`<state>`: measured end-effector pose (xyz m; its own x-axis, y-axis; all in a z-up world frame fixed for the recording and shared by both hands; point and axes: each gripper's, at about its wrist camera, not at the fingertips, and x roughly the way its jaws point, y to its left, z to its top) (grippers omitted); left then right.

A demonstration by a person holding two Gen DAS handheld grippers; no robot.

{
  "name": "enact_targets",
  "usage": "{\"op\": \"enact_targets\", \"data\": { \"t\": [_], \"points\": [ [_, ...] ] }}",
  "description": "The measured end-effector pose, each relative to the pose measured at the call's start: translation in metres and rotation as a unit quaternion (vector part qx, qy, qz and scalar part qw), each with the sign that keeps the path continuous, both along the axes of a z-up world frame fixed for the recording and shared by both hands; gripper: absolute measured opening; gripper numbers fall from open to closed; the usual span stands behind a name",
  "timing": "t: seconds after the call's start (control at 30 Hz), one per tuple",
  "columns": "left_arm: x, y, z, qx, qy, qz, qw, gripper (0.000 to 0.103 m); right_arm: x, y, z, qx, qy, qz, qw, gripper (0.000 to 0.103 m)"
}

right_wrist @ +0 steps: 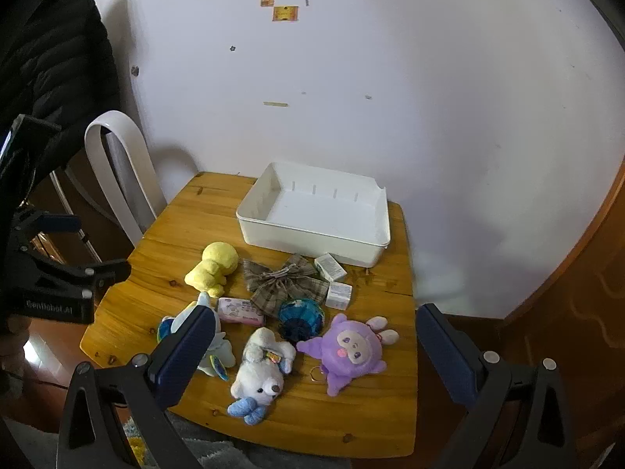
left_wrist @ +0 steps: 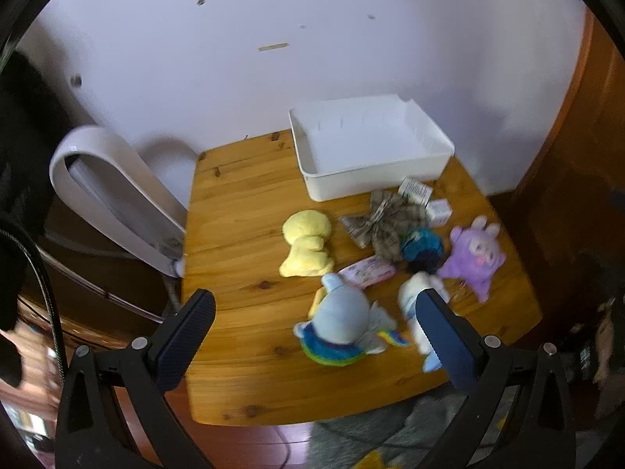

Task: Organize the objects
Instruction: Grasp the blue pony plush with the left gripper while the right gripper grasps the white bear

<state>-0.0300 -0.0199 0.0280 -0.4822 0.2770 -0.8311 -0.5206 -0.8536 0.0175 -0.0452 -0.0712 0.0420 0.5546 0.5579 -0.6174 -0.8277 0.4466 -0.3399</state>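
An empty white bin [right_wrist: 312,215] stands at the back of the wooden table [right_wrist: 351,422]; it also shows in the left wrist view [left_wrist: 367,148]. In front of it lie a yellow plush [right_wrist: 213,267], a plaid bow [right_wrist: 285,281], two small boxes [right_wrist: 334,279], a blue scrunchie [right_wrist: 300,316], a pink packet [right_wrist: 238,310], a purple plush [right_wrist: 349,349], a white bear [right_wrist: 261,375] and a pale blue plush [left_wrist: 343,320]. My left gripper [left_wrist: 314,330] is open, hovering above the pale blue plush. My right gripper [right_wrist: 314,346] is open above the table's front edge.
A white looped fan [right_wrist: 117,172] stands left of the table against the white wall. A black jacket [right_wrist: 54,62] hangs at the far left. A wooden panel [right_wrist: 578,312] borders the right side. A grey rug [left_wrist: 371,437] lies below the table's front edge.
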Motion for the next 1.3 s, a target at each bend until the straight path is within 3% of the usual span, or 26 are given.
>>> {"op": "enact_targets", "data": {
  "t": [0.3, 0.57, 0.73, 1.07, 1.3],
  "points": [
    [-0.019, -0.01, -0.044, 0.073, -0.049, 0.041, 0.9953, 0.102, 0.017, 0.015, -0.029, -0.008, 0.051, -0.018, 0.998, 0.103],
    [-0.019, 0.004, -0.087, 0.041, -0.064, 0.012, 0.9971, 0.102, 0.032, 0.033, -0.076, -0.021, 0.061, -0.028, 0.998, 0.102],
    [-0.024, 0.012, -0.105, 0.024, -0.054, -0.001, 0.9983, 0.102, 0.046, 0.043, -0.112, -0.049, 0.088, -0.042, 0.994, 0.093],
    [-0.04, 0.032, -0.168, -0.004, -0.106, -0.013, 0.9943, 0.102, 0.063, 0.053, -0.155, -0.083, 0.126, -0.062, 0.987, 0.092],
    [-0.047, 0.037, -0.189, -0.018, -0.119, -0.016, 0.9926, 0.102, 0.07, 0.06, -0.185, -0.114, 0.168, -0.067, 0.977, 0.092]
  ]
}}
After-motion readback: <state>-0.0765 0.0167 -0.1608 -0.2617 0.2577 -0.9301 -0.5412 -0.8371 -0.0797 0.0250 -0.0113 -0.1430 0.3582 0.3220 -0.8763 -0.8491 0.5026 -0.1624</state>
